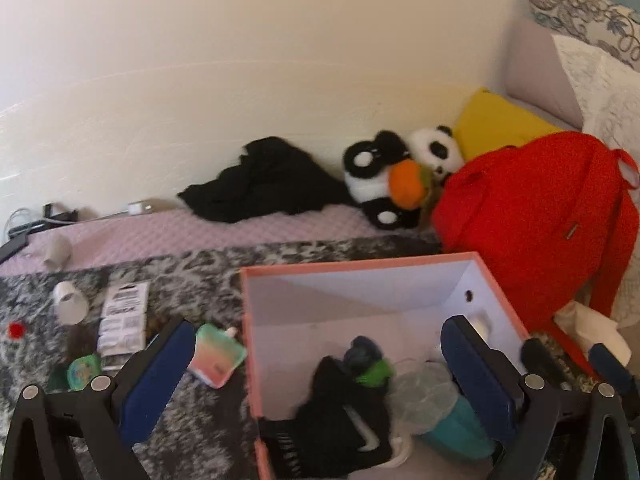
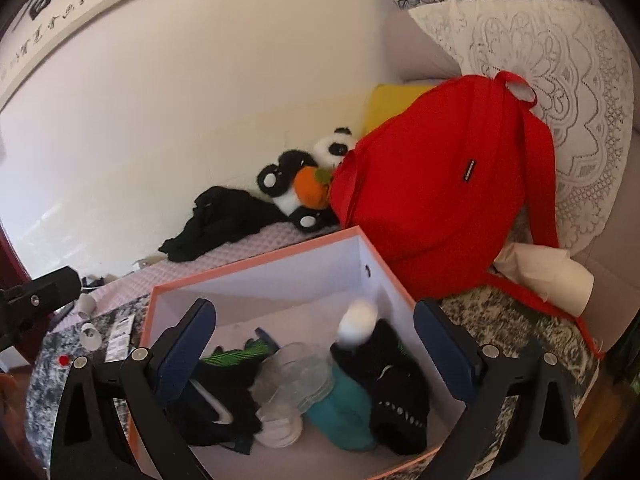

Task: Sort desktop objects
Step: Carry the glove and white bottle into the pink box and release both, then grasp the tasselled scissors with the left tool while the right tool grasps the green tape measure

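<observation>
Left gripper point(image 1: 316, 364): jaws wide, empty, straddling the box's left wall | Right gripper point(image 2: 314, 344): jaws wide, empty, over box point(image 2: 248, 260) | Socks point(image 2: 394, 376), cup point(image 2: 344, 408): inside box, below both.

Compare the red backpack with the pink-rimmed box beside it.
The red backpack is soft fabric; the box is stiff, with a pink rim and white walls. The backpack stands upright and leans back against the pillows; the box lies flat, open on top. The box shows socks and other things inside; the backpack's contents are hidden. Both rest on the patterned cover.
</observation>
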`<state>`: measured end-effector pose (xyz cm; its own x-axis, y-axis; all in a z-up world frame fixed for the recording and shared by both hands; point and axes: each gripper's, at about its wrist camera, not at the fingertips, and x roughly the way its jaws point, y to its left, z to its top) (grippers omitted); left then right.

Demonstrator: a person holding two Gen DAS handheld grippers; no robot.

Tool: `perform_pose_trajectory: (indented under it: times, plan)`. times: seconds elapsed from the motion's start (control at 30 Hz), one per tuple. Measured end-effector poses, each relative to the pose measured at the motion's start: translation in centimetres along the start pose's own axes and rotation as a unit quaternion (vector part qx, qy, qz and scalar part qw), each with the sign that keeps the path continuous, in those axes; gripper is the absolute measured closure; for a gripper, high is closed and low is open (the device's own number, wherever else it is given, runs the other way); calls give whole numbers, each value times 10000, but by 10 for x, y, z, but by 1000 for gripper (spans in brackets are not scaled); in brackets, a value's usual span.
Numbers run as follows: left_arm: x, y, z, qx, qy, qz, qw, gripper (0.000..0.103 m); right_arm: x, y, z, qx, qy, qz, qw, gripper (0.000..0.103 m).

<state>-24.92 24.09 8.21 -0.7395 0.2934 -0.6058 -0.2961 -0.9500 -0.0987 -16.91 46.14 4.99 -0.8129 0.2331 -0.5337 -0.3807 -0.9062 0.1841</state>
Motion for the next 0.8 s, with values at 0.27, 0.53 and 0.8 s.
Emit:
perform_pose_trajectory:
  times: [0.27,0.53,0.8]
  plan:
    - [-48,69,-50,-261,26,447,9987,2,-48,43,-24,-168,-149,378,9990,2]
    - [-35,182,-156,-832,769,1316,9848,2,-65,141,-92,-766,263,953,9922,1]
    - [28,235,-191,-431,1056,1594,9806,2,-32,244,-126,-1443,836,1524,9742,3]
